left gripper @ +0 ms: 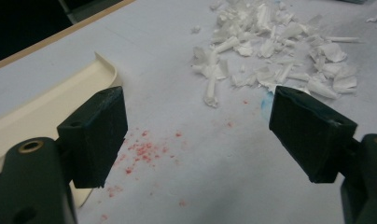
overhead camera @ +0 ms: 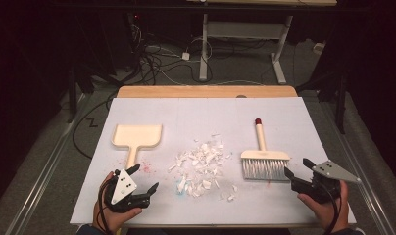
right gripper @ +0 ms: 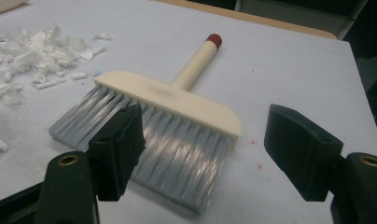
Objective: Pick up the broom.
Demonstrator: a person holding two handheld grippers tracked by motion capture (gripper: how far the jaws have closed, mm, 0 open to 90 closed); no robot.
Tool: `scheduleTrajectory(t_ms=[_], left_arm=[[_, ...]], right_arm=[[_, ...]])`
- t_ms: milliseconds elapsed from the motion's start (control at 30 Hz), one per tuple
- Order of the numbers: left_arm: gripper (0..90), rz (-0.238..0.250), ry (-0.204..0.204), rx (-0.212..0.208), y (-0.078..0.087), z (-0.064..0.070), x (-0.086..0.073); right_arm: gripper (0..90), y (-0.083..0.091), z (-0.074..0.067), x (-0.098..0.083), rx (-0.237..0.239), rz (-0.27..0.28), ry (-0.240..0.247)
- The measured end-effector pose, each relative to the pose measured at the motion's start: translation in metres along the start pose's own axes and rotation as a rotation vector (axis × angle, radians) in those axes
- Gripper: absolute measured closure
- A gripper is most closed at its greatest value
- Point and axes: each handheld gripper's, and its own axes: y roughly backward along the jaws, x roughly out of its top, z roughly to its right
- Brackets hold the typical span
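A cream hand brush (overhead camera: 262,157) with grey bristles and a red-tipped handle lies flat at the right of the white sheet; in the right gripper view the brush (right gripper: 172,100) lies just ahead of the jaws. A cream dustpan (overhead camera: 136,137) lies at the left, its edge (left gripper: 46,105) beside the left jaw. A heap of torn white paper scraps (overhead camera: 202,164) sits between them, also ahead in the left gripper view (left gripper: 270,51). My left gripper (overhead camera: 144,179) is open near the dustpan handle. My right gripper (overhead camera: 298,168) is open just right of the bristles. Neither holds anything.
The white sheet (overhead camera: 196,110) covers a wooden table (overhead camera: 206,91). Red specks (left gripper: 142,151) and a blue mark (left gripper: 266,100) stain the sheet near the left gripper. Cables and a white table frame (overhead camera: 245,44) stand on the floor beyond.
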Motion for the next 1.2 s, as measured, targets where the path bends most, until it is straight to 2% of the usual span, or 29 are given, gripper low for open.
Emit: scheduleTrajectory(t_ms=[167,300,367,433,467,500,533,567,600,633,667,733,767,800,867,933,967,1133,1200], left_arm=[[18.5,-0.001,-0.004,-0.001,-0.001,0.000,0.000],[18.7,-0.002,-0.009,-0.002,-0.001,0.000,0.000],[18.7,-0.004,-0.008,-0.001,-0.002,0.000,0.000],[18.8,0.000,-0.019,0.003,-0.003,0.000,0.001],[18.8,-0.001,-0.023,0.006,-0.003,0.000,0.001],[18.8,-0.006,-0.034,0.010,-0.003,0.001,0.001],[19.0,-0.006,-0.039,0.009,-0.003,0.001,0.001],[19.3,-0.005,-0.035,0.007,-0.002,0.002,0.001],[19.3,-0.001,-0.029,0.006,-0.002,0.001,0.001],[19.3,-0.001,-0.029,0.006,-0.002,0.001,0.001],[19.3,0.004,-0.028,0.010,-0.001,0.001,0.001],[19.4,0.000,-0.015,0.005,0.000,0.001,0.000],[19.4,0.006,-0.033,0.010,0.001,0.001,0.000],[19.4,0.004,-0.031,0.007,0.001,0.001,-0.001],[19.4,0.003,-0.032,0.006,0.001,0.001,-0.001],[19.4,-0.001,-0.041,0.007,0.001,0.001,-0.002],[19.4,0.001,-0.049,0.005,0.002,0.002,-0.002],[20.0,0.001,-0.067,0.002,0.002,0.004,-0.001],[20.0,-0.006,-0.079,-0.002,0.003,0.007,0.000]], right_arm=[[29.1,-0.014,0.000,0.015,0.007,-0.020,0.004],[30.3,-0.036,0.002,0.036,-0.004,-0.057,0.012],[32.0,-0.049,0.003,0.045,-0.004,-0.103,0.000],[34.3,-0.066,0.007,0.055,-0.018,-0.153,-0.040],[34.3,-0.066,0.007,0.055,-0.018,-0.153,-0.040],[36.9,-0.083,0.009,0.064,-0.004,-0.198,-0.075],[37.9,-0.091,0.009,0.067,-0.009,-0.226,-0.077],[38.2,-0.105,0.010,0.071,0.009,-0.277,-0.092],[39.6,-0.113,0.010,0.072,0.013,-0.304,-0.104],[40.6,-0.123,0.010,0.074,0.002,-0.337,-0.119],[40.7,-0.136,0.009,0.074,0.005,-0.384,-0.116],[42.5,-0.149,0.006,0.075,-0.022,-0.424,-0.107],[42.7,-0.157,0.004,0.077,-0.022,-0.453,-0.113],[43.6,-0.162,0.003,0.078,-0.022,-0.469,-0.123],[48.9,-0.170,0.002,0.080,-0.020,-0.496,-0.139],[53.6,-0.179,0.002,0.079,-0.035,-0.546,-0.146],[53.7,-0.183,0.001,0.079,-0.026,-0.564,-0.146],[62.0,-0.186,-0.002,0.082,-0.035,-0.585,-0.129],[65.8,-0.186,-0.001,0.082,-0.046,-0.580,-0.175]])
